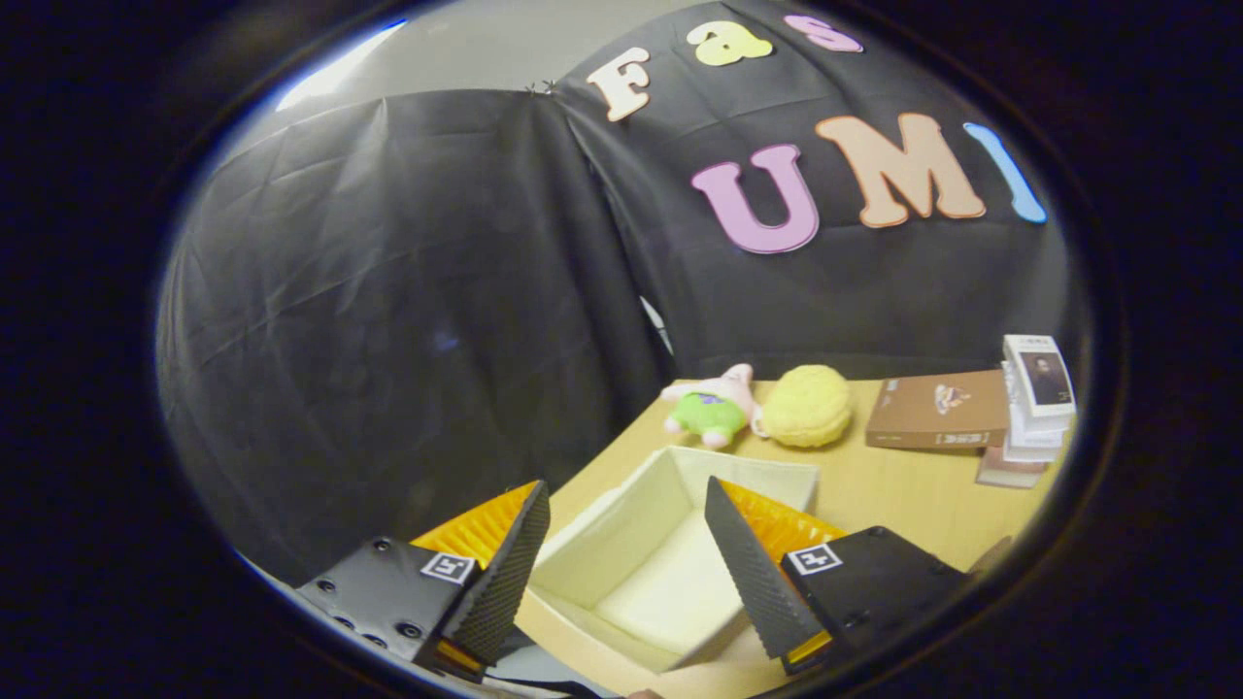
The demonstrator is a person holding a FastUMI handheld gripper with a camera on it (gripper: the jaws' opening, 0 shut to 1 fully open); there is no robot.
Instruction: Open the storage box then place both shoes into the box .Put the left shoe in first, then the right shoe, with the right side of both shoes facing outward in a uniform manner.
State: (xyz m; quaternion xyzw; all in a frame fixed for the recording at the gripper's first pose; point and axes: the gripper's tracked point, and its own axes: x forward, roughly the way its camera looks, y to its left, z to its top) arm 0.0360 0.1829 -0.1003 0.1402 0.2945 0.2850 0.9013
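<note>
Cream fabric, thin-walled and soft by the look — the storage box (670, 544) sitting open and empty on the table (903, 495), directly ahead at twelve o'clock between and just beyond the fingers. Claw (621, 573) spread wide, gripping nothing, hovering above the box's near rim. Probably light and floppy: walls likely to buckle or slide on the smooth wood if pushed, so best handled by pinching a top edge rather than pressing a side. Lid step apparently done, judging by the open top; shoes not yet inside. Shoes themselves likely light but awkward — worth taking by the heel collar or the side of the upper, lowered in gently to avoid dragging the box. Beyond the box at one o'clock, a pink-and-green plush toy (714, 405) beside a yellow knitted ball (808, 406); at two o'clock a brown book (937, 412) and a stack of small boxes (1037, 408).
</note>
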